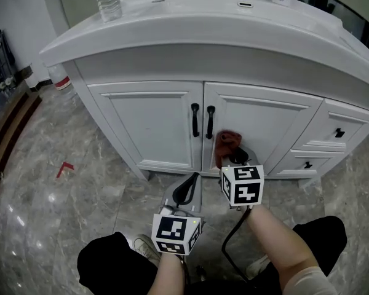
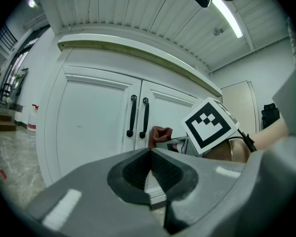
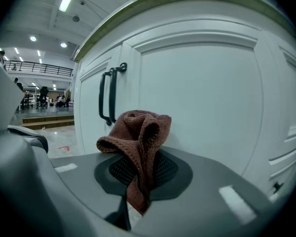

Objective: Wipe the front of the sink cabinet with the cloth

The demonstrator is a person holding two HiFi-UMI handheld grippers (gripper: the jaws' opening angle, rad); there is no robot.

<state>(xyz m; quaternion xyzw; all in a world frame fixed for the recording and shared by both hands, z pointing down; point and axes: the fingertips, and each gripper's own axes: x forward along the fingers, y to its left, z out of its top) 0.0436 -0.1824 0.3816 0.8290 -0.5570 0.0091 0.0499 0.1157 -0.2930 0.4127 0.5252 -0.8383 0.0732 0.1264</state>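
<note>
right gripper (image 3: 138, 184): jaws clamped on crumpled reddish-brown knitted cloth (image 3: 138, 132) | cloth: straight ahead of jaws, at white sink cabinet's right door (image 3: 207, 93), contact unclear | left gripper (image 2: 150, 169): jaws together, empty, farther back

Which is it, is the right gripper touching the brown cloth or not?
Touching. The right gripper view shows the right gripper with its jaws shut on the cloth, which sticks up between them.
</note>
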